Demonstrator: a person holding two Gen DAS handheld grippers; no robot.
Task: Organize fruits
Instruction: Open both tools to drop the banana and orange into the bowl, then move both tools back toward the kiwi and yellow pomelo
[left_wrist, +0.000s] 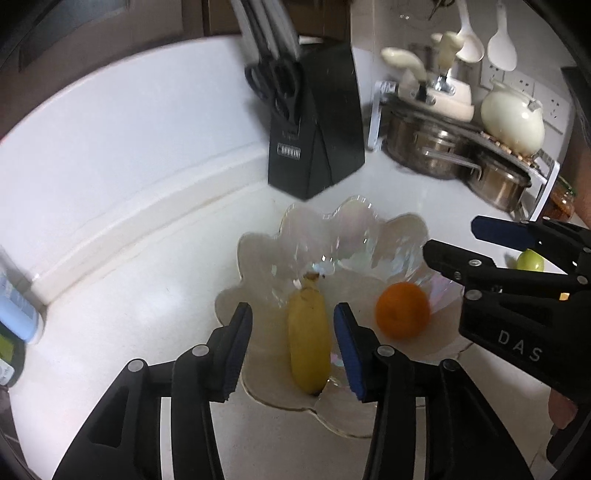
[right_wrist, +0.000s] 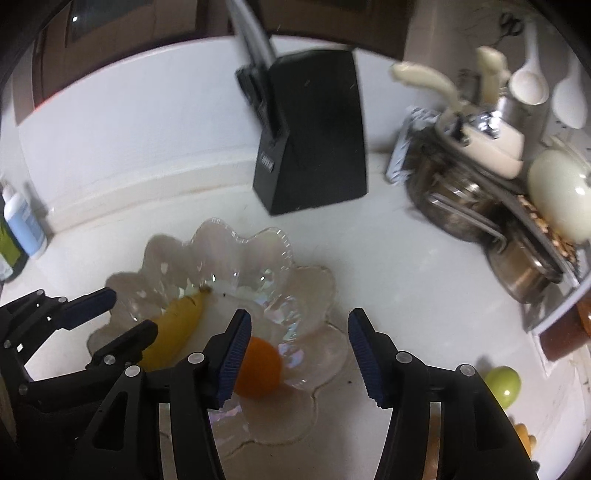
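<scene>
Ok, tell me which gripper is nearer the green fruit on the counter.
Right. The right gripper hovers over the glass bowl's right edge, beside the green fruit; the left gripper straddles the banana, farther away.

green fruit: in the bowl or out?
Out. The green fruit sits on the counter, right of the glass bowl, which holds banana and orange.

Orange (right_wrist: 258, 373) part-hidden behind right tool finger (right_wrist: 231, 354); rack pots (right_wrist: 458, 206) blurred.

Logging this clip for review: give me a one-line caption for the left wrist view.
Open left gripper straddles banana beside orange in scalloped glass bowl; open right gripper alongside.
</scene>
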